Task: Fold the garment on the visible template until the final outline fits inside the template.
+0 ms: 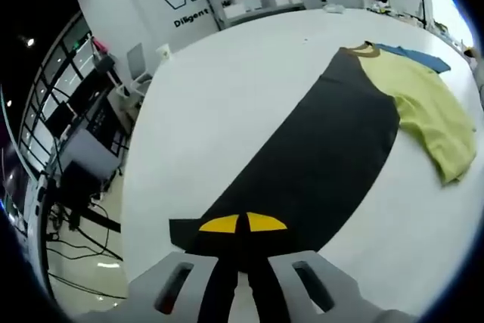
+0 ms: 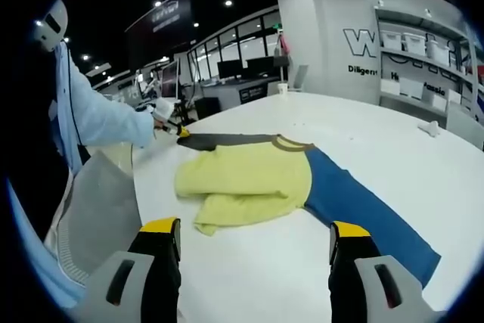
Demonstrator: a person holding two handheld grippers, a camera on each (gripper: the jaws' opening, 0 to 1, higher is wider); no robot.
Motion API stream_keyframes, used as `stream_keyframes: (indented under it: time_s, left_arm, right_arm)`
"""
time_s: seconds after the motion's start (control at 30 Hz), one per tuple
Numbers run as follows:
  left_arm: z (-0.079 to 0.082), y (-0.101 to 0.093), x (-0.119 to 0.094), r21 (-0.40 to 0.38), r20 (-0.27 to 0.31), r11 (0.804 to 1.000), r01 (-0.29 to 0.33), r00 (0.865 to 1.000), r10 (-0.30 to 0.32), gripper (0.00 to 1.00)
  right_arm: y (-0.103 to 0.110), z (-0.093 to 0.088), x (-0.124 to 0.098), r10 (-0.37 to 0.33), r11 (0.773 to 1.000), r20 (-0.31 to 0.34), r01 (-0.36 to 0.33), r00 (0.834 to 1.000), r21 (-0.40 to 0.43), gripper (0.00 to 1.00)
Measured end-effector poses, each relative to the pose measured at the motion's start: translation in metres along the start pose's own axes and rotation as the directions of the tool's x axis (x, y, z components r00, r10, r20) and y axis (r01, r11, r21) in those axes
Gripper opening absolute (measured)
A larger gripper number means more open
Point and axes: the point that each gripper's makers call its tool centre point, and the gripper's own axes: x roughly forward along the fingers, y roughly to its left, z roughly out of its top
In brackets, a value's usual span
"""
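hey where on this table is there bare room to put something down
Bare white table stretches beyond the garment's collar toward the shelves, and the near strip between the right tool and the yellow-green garment is free. The middle is crowded: garment, its blue sleeve, and the dark template, whose edge the left tool pinches.

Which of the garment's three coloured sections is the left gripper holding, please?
The dark grey section: the left gripper is shut on its end, while the yellow middle and blue section lie untouched.

Left claw closed, right claw agape
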Motion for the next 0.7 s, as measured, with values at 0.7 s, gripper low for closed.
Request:
stream_keyframes:
  time_s: [0.7]
  left_arm:
    - [-0.05, 0.04, -0.051, -0.256, 0.005, 0.949, -0.186, 0.981, 0.194, 0.0]
  right_arm:
    - [0.002, 0.003, 0.009, 0.034, 0.999, 0.018, -0.034, 0.999, -0.007, 0.78]
